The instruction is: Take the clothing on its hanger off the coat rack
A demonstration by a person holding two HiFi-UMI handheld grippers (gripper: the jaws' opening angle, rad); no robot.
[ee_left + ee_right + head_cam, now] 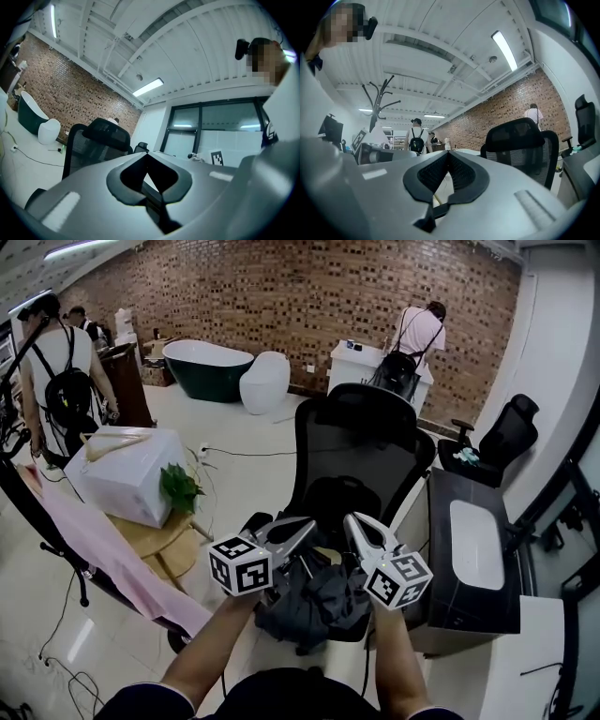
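Empty, together: left claw [302, 526], right claw [352, 519]. Pink garment [103, 545] on rack [377, 105], left: likely soft, light; take the hanger hook, not cloth.

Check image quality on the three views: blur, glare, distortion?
Head view: sharp and evenly lit, brick wall bowed by the wide lens, light glare on the floor. Left gripper view: fisheye with black corners, left gripper close and soft, strip light blown out. Right gripper view: same fisheye, right gripper soft, ceiling lamp glaring, chair sharp.
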